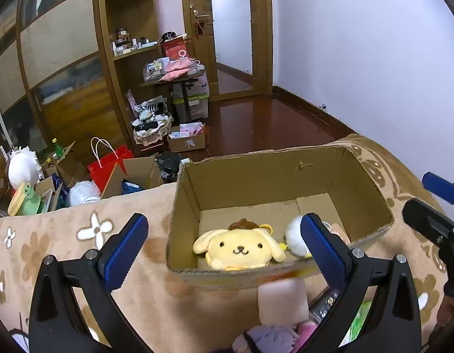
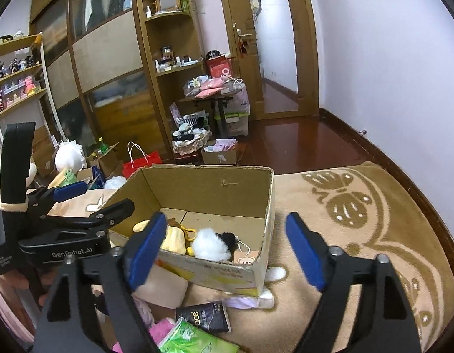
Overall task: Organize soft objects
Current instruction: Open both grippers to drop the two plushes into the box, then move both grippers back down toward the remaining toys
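1. Brown cardboard box (image 1: 286, 182) standing open-topped on the floral beige blanket (image 1: 79, 235), seen from both wrist views.
2. Farthest left, left gripper (image 1: 224, 241) hovering at the near wall of the box, blue pads spread wide, nothing between them.
3. Yellow dog plush (image 1: 240, 245) lying face-up on the box floor, left of centre; in the right wrist view (image 2: 174, 239) mostly hidden behind a blue finger.
4. White fluffy plush (image 2: 210, 244) just beside it, touching; a black part at its far end, hard to identify; in the left wrist view half covered by a finger pad.
5. Small bear tag (image 2: 246, 257) on a bead chain, leaning in the near corner.
6. Blurred pale block (image 1: 283, 300) outside the near wall, too soft to name; purple and pink plush (image 1: 274, 338) cut off by the bottom edge.
7. Green tissue pack (image 2: 194, 341) and black packet (image 2: 203, 314) in front of the box, partly cropped.
8. Right gripper (image 2: 227, 250) with fingers wide apart, holding nothing, above the box's near right corner.
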`<state>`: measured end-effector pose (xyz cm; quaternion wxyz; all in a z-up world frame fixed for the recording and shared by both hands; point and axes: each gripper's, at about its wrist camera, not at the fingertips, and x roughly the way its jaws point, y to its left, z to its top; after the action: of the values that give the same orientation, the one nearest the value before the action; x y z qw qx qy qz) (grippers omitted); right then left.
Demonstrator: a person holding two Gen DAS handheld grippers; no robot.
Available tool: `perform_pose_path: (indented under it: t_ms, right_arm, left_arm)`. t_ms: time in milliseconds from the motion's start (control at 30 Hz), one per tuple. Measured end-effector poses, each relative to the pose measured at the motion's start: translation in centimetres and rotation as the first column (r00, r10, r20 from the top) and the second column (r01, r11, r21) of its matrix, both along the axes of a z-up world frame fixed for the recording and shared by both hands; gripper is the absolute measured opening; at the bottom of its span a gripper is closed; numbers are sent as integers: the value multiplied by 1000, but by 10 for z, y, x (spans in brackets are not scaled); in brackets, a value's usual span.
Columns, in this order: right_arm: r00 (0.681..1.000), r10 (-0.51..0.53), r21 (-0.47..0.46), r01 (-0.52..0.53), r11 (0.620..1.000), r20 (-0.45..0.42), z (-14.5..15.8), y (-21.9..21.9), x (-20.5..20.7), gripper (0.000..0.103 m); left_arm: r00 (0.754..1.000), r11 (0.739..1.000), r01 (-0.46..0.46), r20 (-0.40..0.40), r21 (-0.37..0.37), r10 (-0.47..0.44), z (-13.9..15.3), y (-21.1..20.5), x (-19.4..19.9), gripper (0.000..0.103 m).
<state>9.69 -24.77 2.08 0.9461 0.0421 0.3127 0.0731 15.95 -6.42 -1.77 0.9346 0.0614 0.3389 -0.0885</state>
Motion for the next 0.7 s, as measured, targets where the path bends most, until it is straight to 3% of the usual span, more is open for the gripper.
perform_pose_path:
  t_ms: [133, 267, 467, 700]
  right_arm:
    - [1000, -15, -10, 16, 1000, 19, 7, 0, -14, 102]
    - [998, -49, 9, 48, 999, 29, 13, -3, -28, 103]
    - [997, -70, 19, 70, 997, 24, 17, -6, -46, 103]
    - [995, -100, 27, 99, 995, 17, 20, -10, -69, 103]
  left_arm:
    - [1000, 1000, -5, -18, -8, 5, 6, 8, -12, 102]
    - [1000, 999, 1, -19, -45, -2, 11, 16, -28, 102]
    - [1000, 999, 11, -6, 33, -11, 15, 18, -54, 102]
    - [999, 999, 26, -21, 43, -25, 18, 18, -75, 102]
